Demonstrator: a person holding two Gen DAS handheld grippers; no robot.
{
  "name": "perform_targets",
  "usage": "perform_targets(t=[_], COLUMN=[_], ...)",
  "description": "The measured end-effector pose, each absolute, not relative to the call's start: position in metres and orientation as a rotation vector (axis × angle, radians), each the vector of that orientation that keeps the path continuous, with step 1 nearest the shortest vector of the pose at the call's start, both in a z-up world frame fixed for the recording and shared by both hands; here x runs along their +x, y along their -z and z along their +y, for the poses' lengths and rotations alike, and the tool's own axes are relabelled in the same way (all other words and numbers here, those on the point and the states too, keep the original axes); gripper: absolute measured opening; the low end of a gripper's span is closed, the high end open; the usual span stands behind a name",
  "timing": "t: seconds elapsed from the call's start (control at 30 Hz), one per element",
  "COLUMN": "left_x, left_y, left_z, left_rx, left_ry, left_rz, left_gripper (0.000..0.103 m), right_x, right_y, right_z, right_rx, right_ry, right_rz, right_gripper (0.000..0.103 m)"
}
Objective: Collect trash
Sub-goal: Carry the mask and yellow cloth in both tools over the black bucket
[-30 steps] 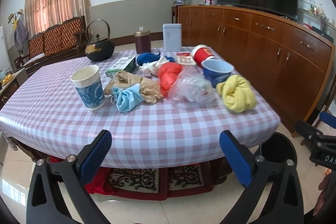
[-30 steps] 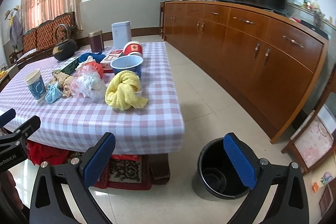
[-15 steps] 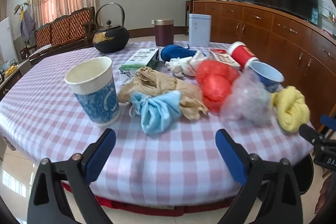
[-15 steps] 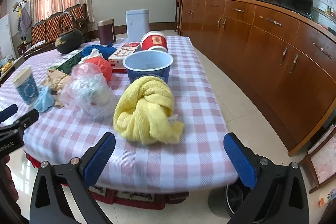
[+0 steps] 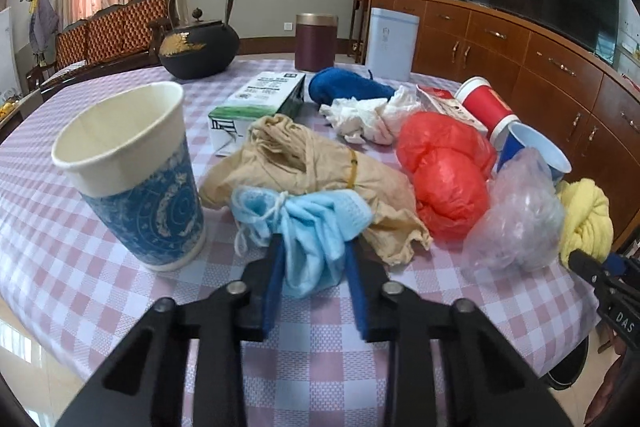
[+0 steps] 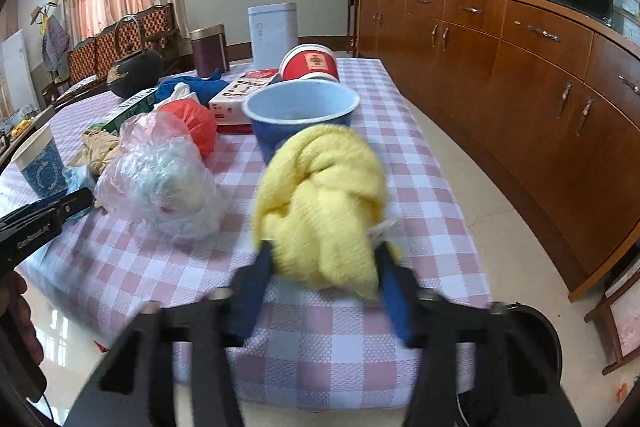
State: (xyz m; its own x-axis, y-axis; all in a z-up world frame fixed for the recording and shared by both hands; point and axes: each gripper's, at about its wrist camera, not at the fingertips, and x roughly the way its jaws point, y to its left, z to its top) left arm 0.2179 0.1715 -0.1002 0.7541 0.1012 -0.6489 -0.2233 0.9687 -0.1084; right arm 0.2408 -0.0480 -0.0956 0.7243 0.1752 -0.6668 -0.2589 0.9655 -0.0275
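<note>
Paper, thin and stiff, forms the blue-patterned cup [image 5: 132, 183] at the left of the left wrist view; it stands upright on the checked tablecloth [image 5: 100, 291], apart from the grip. Just right of it, at lower centre, the left gripper [image 5: 314, 267] is closing on a crumpled blue face mask [image 5: 316, 223], whose lower end sits between the blue pads and looks squeezed by them. The mask should be very light and limp, so a pinch through its bunched middle ought to hold better than one on a loose ear loop. Further right lie a tan cloth bundle [image 5: 320, 167], a red plastic bag [image 5: 444, 167] and a clear bag [image 5: 516, 219].

At lower centre of the right wrist view, the right gripper [image 6: 326, 267] is closing around a knotted yellow cloth [image 6: 324, 203] near the table's front edge, the pads pressing its bottom fold. It looks soft and bulky; gripping the knot seems safest. A black bin [image 6: 532, 339] waits at lower right.
</note>
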Motion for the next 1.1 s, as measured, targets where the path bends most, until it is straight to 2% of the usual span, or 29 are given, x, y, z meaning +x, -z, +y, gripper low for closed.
perform_targets(t=[0.1, 0.2, 0.63, 1.1], left_x=[0.211, 0.203, 0.167, 0.129], left_y=[0.096, 0.088, 0.062, 0.022], left_z=[0.171, 0.167, 0.147, 0.107], left_rx=[-0.191, -0.177, -0.142, -0.103], left_ry=[-0.171, -0.167, -0.146, -0.056], left_rz=[0.679, 0.662, 0.631, 0.563], left_gripper=[0.020, 0.019, 0.019, 0.019], right_x=[0.237, 0.232, 0.201, 0.147], right_y=[0.092, 0.088, 0.062, 0.020], right_z=[-0.049, -0.052, -0.063, -0.089], right_rx=[-0.118, -0.112, -0.100, -0.091], right_ry=[-0.250, -0.252, -0.259, -0.224], right_rz=[0.718, 0.706, 0.673, 0.602], right_gripper=[0.027, 0.023, 0.017, 0.017])
